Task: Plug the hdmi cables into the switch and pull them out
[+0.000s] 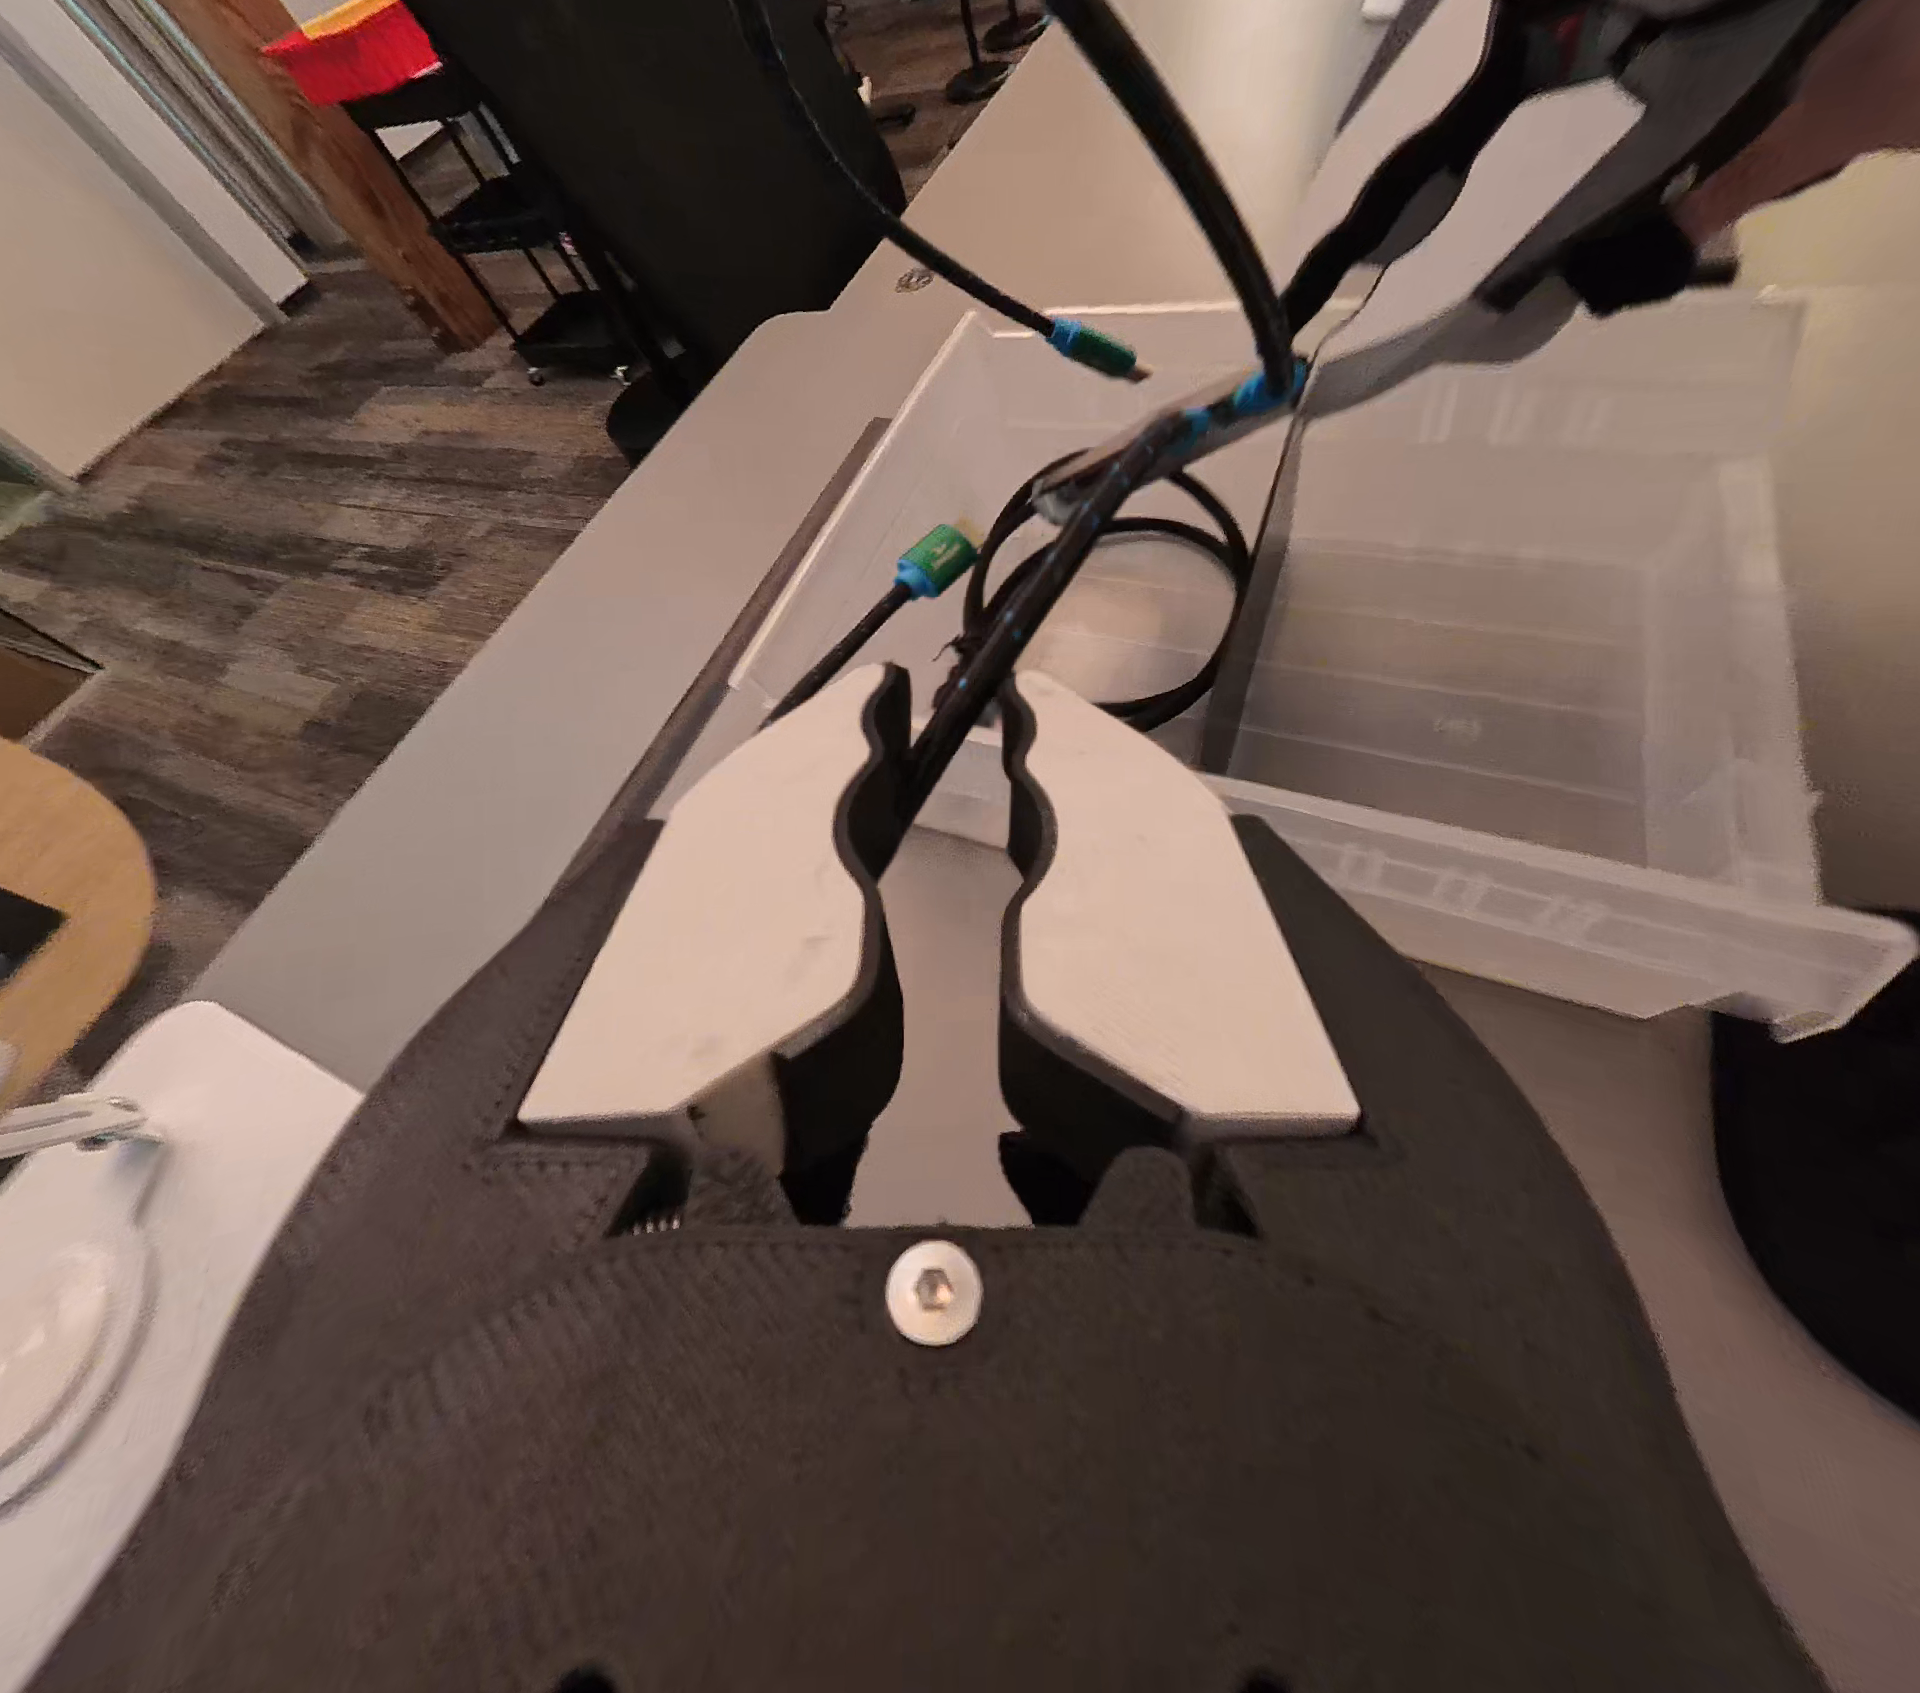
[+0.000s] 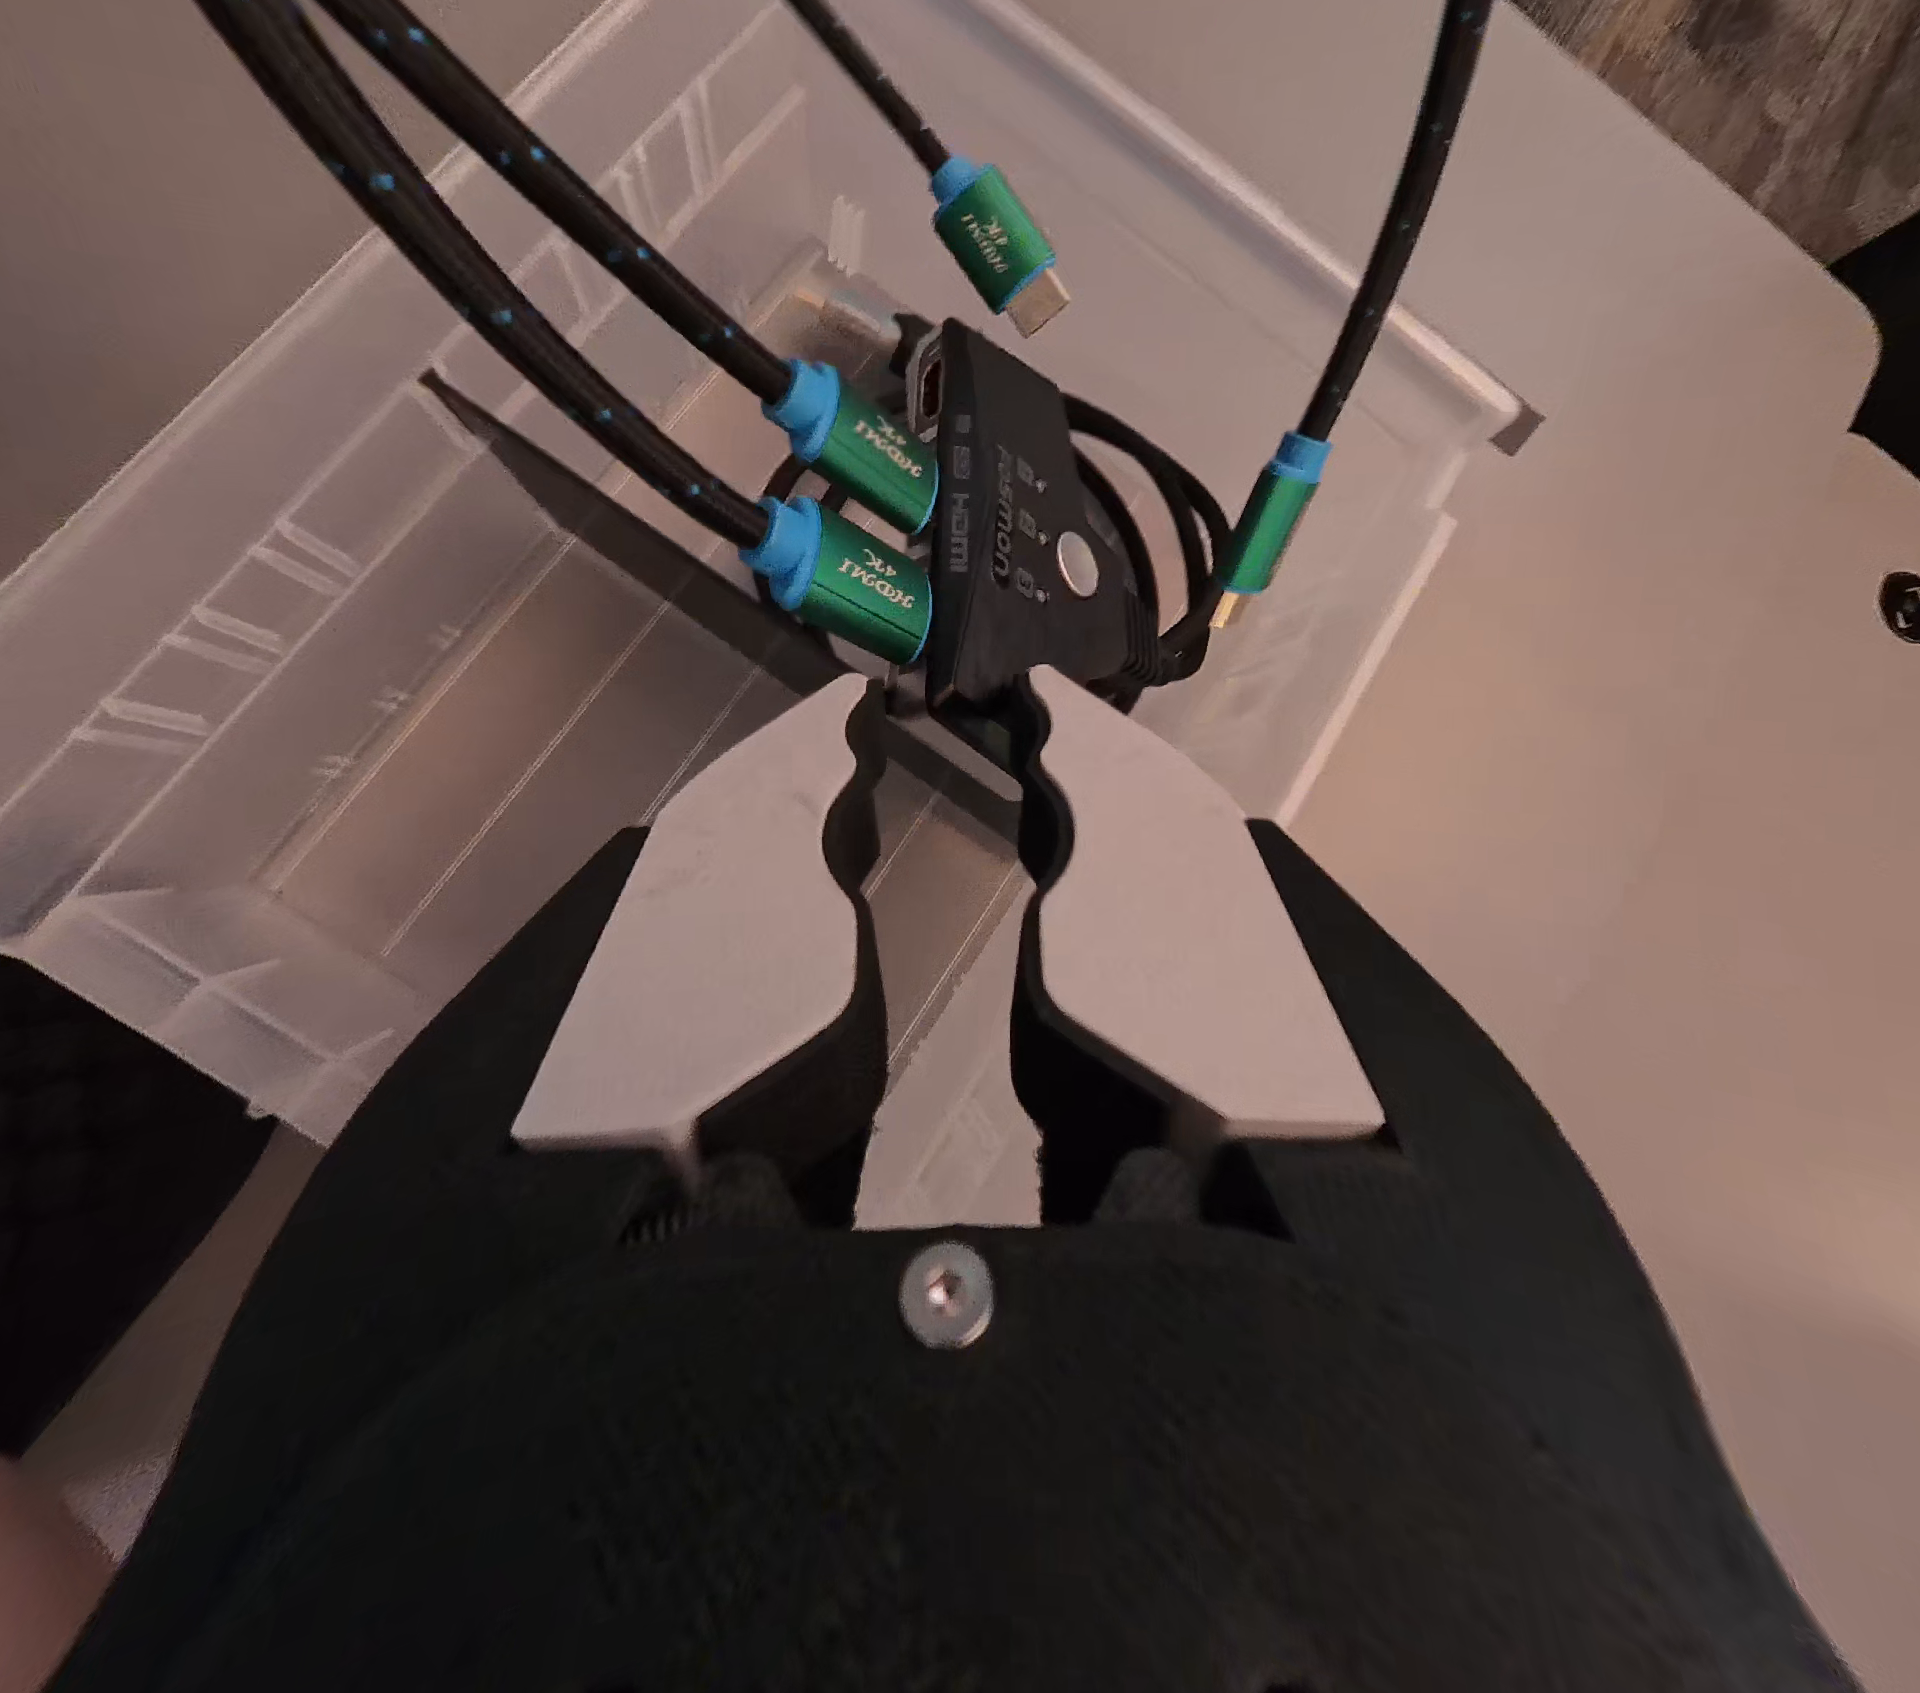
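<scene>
Couldn't really see where the switch [image 2: 1013, 521] met the right gripper [image 2: 951, 698]; its near end sat hidden between the fingertips, which looked pinched on it. It was a black wedge held above the clear bin [image 2: 312, 604], long axis running away from the camera. Two green plugs [image 2: 862, 594] were seated in its left side. The left gripper [image 1: 951, 708] was narrowed around a braided cable [image 1: 997, 656].

This looks like an office or lab workspace. A long grey desk [image 1: 499, 770] stands on wood-look flooring [image 1: 312, 500], beside a black partition panel [image 1: 623, 85] and a wire cart [image 1: 499, 230] (red bin [image 1: 353, 54] on top). Stand bases crowd the background.
</scene>
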Motion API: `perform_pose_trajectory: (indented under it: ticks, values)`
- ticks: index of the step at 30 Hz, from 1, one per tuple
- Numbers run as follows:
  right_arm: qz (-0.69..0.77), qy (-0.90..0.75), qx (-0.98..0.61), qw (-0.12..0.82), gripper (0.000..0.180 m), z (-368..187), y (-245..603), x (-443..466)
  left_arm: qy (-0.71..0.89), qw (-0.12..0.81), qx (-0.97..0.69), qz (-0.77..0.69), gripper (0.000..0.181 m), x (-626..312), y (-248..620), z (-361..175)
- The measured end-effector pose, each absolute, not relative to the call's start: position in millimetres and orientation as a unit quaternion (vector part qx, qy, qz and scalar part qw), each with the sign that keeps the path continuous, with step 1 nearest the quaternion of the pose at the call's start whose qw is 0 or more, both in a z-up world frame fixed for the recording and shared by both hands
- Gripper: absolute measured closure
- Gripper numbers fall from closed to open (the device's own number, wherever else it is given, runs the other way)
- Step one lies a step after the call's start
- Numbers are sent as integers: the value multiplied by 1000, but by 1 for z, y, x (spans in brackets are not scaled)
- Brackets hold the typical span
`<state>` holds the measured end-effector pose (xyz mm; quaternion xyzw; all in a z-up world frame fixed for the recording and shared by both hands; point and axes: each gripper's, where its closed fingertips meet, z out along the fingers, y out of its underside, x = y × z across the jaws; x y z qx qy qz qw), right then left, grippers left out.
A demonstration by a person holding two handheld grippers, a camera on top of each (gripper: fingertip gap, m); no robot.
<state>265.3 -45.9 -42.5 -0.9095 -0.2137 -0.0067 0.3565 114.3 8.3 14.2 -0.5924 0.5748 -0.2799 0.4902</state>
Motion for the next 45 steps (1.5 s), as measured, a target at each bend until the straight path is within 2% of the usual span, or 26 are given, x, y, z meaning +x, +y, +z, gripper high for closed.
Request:
perform_pose_trajectory:
  ticks: [1,6,11,16,18,19,23,27,29,33,36,42,44,45]
  values:
    - [-8,-221,-912,346,156,-45,-46,262,571,481,-598,-291,164,114,9,14]
    - [28,-199,-924,324,159,-52,-46,257,557,472,-630,-265,137,95,16,22]
    - [32,-195,-930,309,159,-57,-45,255,520,474,-665,-252,124,71,-6,49]
    - [56,-180,-932,309,162,-58,-41,250,511,416,-691,-297,117,76,-48,31]
    - [70,-179,-927,321,179,-53,-37,245,492,403,-708,-308,110,89,-50,12]
    - [64,-175,-927,325,179,-53,-34,247,486,394,-715,-313,104,97,-52,0]
    - [42,-217,-922,318,175,-57,-34,242,490,377,-723,-310,107,114,-50,-35]
    - [25,-231,-904,360,169,-43,-30,241,436,457,-718,-291,117,94,-8,-11]
    - [30,-211,-903,372,164,-39,-28,247,402,462,-738,-283,120,74,20,-6]
    - [21,-180,-918,352,156,-52,-37,267,368,375,-793,-308,115,39,68,-36]
    - [29,-152,-924,351,156,-58,-37,278,379,298,-790,-378,123,47,80,-61]
    - [20,-112,-926,359,156,-61,-41,298,470,216,-797,-311,115,72,82,-111]
    - [19,-90,-929,359,156,-62,-44,306,487,190,-796,-305,126,77,76,-121]
    - [21,-76,-931,357,156,-64,-44,311,496,181,-791,-309,140,80,73,-124]
